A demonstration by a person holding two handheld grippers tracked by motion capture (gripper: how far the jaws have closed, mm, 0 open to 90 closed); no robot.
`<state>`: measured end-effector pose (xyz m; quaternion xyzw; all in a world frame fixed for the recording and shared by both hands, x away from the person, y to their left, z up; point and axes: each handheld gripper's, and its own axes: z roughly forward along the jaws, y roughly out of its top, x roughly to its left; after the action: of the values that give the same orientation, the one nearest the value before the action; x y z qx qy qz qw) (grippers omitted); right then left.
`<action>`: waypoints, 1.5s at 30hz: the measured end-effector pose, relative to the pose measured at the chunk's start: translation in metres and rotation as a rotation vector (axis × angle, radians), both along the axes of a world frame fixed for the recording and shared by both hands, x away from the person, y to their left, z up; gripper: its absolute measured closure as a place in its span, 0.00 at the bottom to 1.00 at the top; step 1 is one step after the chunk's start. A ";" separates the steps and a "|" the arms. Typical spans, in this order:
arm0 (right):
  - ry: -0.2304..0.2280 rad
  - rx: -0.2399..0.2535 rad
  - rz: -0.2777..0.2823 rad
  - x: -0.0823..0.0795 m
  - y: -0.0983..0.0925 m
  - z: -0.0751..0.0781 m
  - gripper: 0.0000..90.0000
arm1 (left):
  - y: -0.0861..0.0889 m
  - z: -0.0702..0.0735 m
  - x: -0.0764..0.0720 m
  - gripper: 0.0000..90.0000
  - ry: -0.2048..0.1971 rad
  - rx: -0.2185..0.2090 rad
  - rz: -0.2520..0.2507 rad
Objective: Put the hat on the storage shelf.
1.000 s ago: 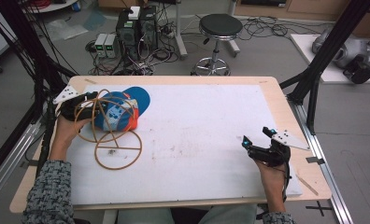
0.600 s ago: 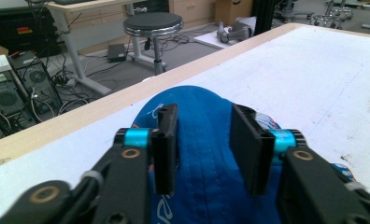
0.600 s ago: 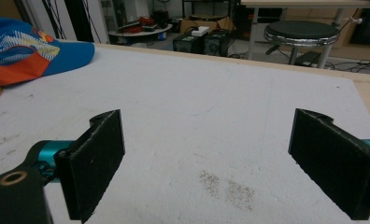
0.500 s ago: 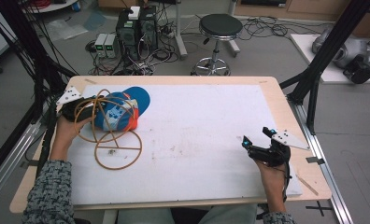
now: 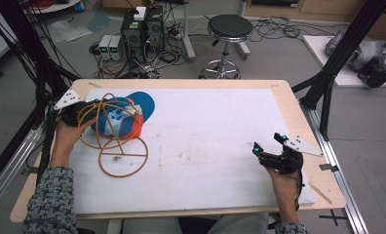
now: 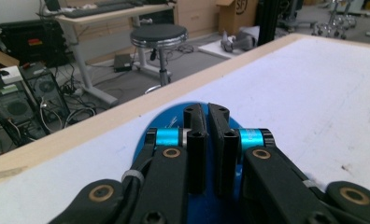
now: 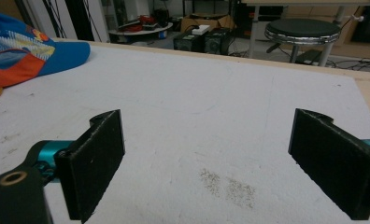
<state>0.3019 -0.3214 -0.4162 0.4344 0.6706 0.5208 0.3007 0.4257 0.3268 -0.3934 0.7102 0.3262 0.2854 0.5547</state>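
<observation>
Cap (image 5: 125, 116), blue with an orange and white panel, is lying at about ten o'clock on the white table (image 5: 205, 141), inside a tan wire stand (image 5: 114, 141) whose ring base is resting on the surface. Left gripper (image 5: 94, 116) is sitting at the cap's nine o'clock side; in the left gripper view its jaws have just been closing and are now standing nearly pressed together over the blue brim (image 6: 174, 122), though whether they are pinching fabric is not clear. Right gripper (image 5: 268, 145) is resting at four o'clock, well apart from the cap, its jaws spread wide over bare table.
</observation>
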 end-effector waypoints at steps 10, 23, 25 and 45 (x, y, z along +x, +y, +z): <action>-0.007 0.024 -0.003 0.002 -0.001 0.000 0.11 | 0.011 0.030 -0.005 0.96 -0.025 0.001 0.020; -0.004 0.044 -0.008 0.003 -0.003 0.001 0.11 | 0.011 0.067 -0.001 0.96 -0.068 0.039 0.039; -0.004 0.044 -0.007 0.003 -0.003 0.001 0.11 | 0.012 0.074 0.000 0.96 -0.076 0.049 0.043; -0.007 0.043 -0.003 0.004 -0.004 0.000 0.11 | 0.001 0.154 0.005 0.96 -0.208 0.025 0.081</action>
<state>0.3055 -0.3252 -0.4158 0.4400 0.6575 0.5362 0.2942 0.4302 0.3279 -0.2396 0.6699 0.2919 0.3838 0.5645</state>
